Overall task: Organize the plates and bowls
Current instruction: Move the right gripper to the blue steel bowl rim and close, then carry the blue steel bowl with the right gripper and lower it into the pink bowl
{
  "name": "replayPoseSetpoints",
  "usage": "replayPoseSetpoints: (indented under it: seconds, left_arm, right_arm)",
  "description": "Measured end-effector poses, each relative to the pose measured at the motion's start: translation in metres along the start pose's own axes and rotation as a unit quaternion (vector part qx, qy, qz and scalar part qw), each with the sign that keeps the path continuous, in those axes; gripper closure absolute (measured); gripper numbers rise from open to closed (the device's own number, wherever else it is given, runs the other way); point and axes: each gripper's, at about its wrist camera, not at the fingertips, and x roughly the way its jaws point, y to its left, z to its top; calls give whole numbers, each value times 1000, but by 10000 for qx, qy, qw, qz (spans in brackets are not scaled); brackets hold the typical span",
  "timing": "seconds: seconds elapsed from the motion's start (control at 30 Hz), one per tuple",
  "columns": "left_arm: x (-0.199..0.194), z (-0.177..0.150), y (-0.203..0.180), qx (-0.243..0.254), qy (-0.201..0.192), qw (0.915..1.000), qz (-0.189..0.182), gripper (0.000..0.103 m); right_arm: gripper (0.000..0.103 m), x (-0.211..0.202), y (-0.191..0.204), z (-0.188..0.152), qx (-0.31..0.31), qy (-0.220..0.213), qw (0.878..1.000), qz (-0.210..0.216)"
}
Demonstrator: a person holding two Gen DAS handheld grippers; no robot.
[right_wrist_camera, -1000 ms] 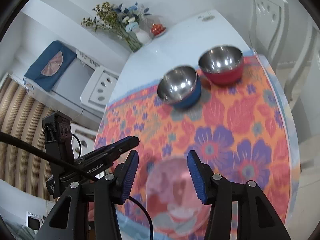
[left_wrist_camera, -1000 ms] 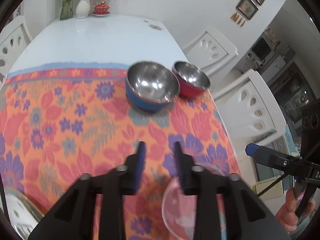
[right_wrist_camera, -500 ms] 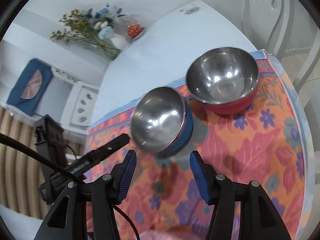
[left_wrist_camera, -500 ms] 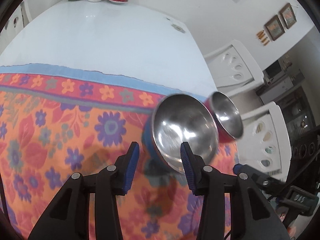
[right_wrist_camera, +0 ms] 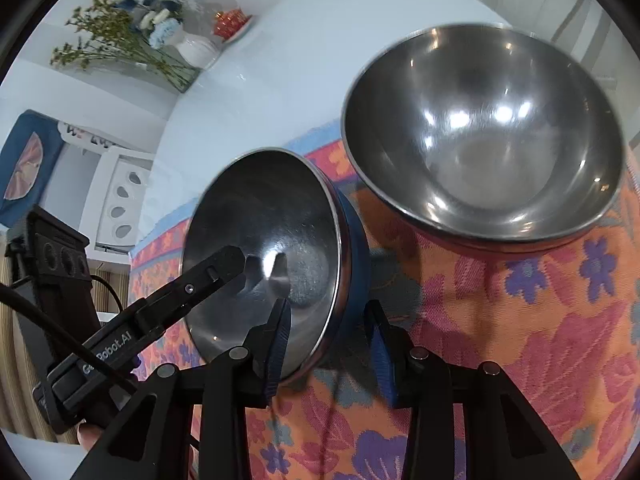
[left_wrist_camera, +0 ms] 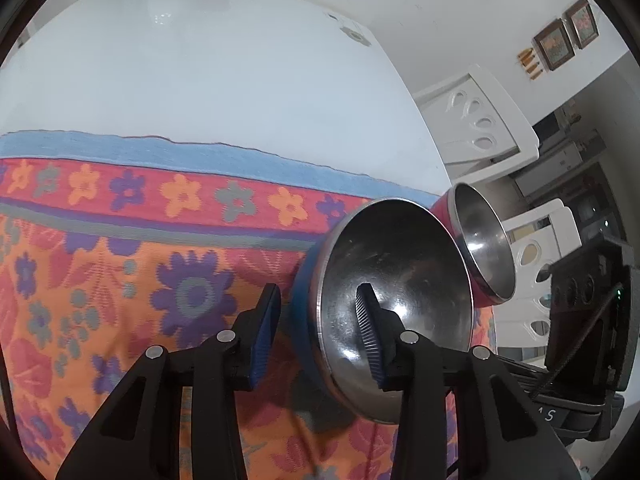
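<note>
A steel bowl with a blue outside (left_wrist_camera: 404,276) (right_wrist_camera: 264,240) sits on the floral cloth. Just behind it is a steel bowl with a red outside (left_wrist_camera: 480,240) (right_wrist_camera: 480,132). My left gripper (left_wrist_camera: 316,336) is open and straddles the blue bowl's left rim, one finger inside and one outside. My right gripper (right_wrist_camera: 328,352) is open and straddles the same bowl's near right rim, left finger inside, right finger outside. The left gripper's finger (right_wrist_camera: 216,268) shows inside the bowl in the right wrist view.
The floral cloth (left_wrist_camera: 120,272) covers the near part of a white table (left_wrist_camera: 200,60). A vase of flowers (right_wrist_camera: 188,44) and a small red dish (right_wrist_camera: 230,20) stand at the far end. White chairs (left_wrist_camera: 480,120) line the table's right side.
Both grippers have moved forward and down to the blue bowl, which now fills both views. The pink plate seen a second ago has dropped out of view.
</note>
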Motion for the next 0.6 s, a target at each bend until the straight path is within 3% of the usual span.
replayPoseSetpoints:
  seconds: [0.27,0.6]
  left_arm:
    - [-5,-5,-7,164,-80,9998,17,68]
    - [-70,-26,-23,453,-554,9974,-125,68]
  right_arm:
    - [69,-3,13,-2,-385,3,9987,-323]
    - [70,-50,39,-33,-893,-439,9949,-177]
